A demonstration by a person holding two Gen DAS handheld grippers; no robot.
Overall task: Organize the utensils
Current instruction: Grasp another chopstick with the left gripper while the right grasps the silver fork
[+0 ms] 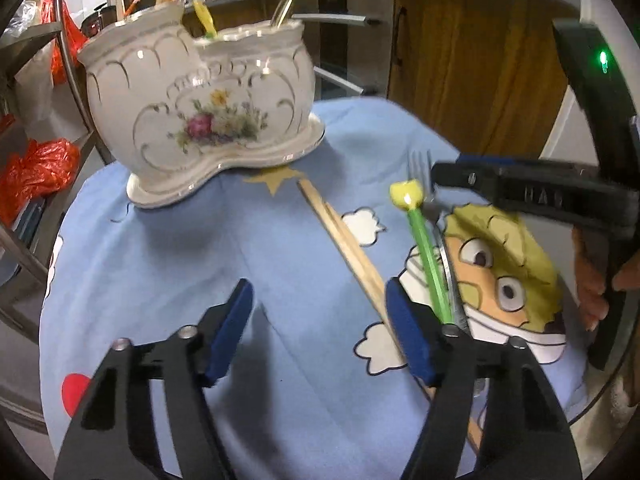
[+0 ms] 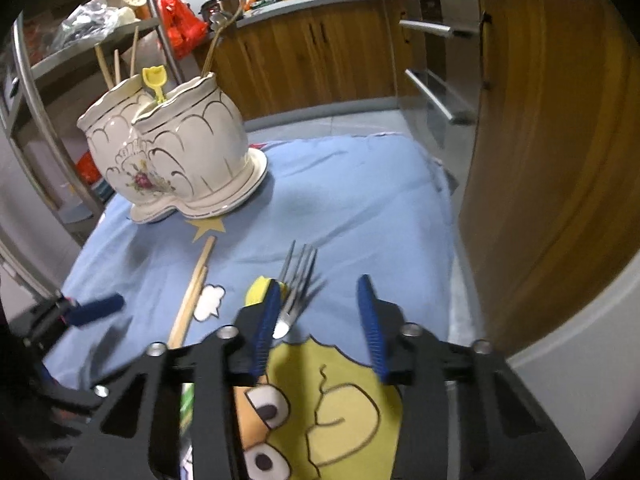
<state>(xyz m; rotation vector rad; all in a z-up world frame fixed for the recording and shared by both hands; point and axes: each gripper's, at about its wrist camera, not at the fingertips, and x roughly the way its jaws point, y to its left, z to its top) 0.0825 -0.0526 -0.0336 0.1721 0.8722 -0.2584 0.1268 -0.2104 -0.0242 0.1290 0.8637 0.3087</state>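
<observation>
A white floral ceramic holder (image 1: 200, 100) with two compartments stands at the far left of the blue cloth; it also shows in the right wrist view (image 2: 176, 152), holding chopsticks, a yellow-tipped utensil and a gold fork. On the cloth lie a pair of wooden chopsticks (image 1: 344, 248) (image 2: 192, 296), a green utensil with a yellow tip (image 1: 424, 248) and a metal fork (image 2: 298, 280). My left gripper (image 1: 320, 304) is open and empty above the cloth, left of the chopsticks. My right gripper (image 2: 320, 308) is open, low over the fork; it also shows in the left wrist view (image 1: 436, 176).
The blue cartoon cloth (image 2: 352, 200) covers a small table. A metal rack (image 2: 36, 92) with orange bags (image 1: 36, 172) stands at the left. Wooden cabinets (image 2: 540, 140) and drawer handles (image 2: 432, 92) are at the right and behind.
</observation>
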